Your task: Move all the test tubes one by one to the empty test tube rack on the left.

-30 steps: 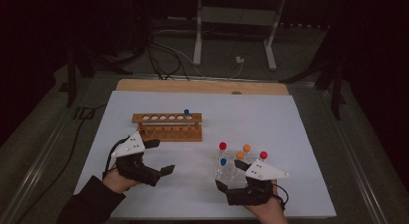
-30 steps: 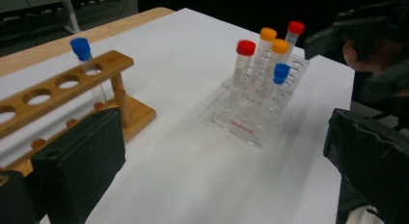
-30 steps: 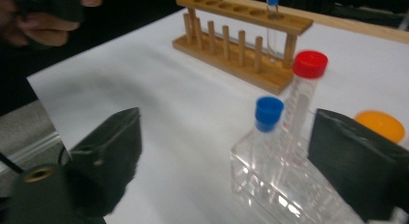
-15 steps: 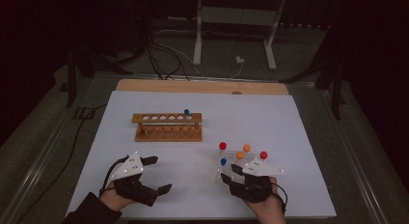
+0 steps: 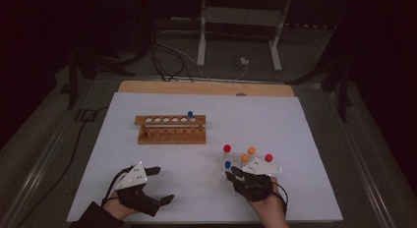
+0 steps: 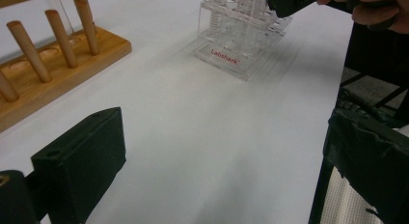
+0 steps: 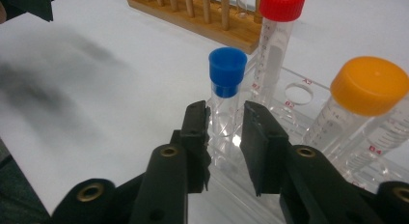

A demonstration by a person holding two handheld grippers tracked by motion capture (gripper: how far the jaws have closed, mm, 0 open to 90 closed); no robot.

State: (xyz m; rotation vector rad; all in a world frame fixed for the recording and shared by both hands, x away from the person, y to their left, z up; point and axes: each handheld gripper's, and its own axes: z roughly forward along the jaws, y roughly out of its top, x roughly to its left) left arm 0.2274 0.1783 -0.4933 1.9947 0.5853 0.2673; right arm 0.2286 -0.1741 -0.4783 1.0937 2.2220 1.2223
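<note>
A clear acrylic rack (image 5: 222,175) near the front right holds several capped tubes: red (image 7: 282,7), orange (image 7: 369,84) and blue. My right gripper (image 7: 225,113) points at the rack's near left corner. Its jaws have just been closing, and both pads now press the sides of the blue-capped tube (image 7: 226,72) just below its cap, with the tube still standing in the rack. My left gripper (image 5: 162,185) lies low over the sheet at the front left, open with nothing between its jaws. A wooden rack (image 5: 171,129) stands mid-table with one blue-capped tube (image 5: 190,114) in it.
The white sheet (image 5: 275,120) covers the table, with a wooden strip (image 5: 206,87) along its far edge. In the left gripper view, the wooden rack's pegs (image 6: 48,74) are at the left and the clear rack (image 6: 231,55) is ahead. Cables and a stand lie on the floor beyond.
The left hand has drawn back toward the front edge and sunk lower. The right gripper's jaws have closed in on the blue-capped tube; that hand has hardly shifted.
</note>
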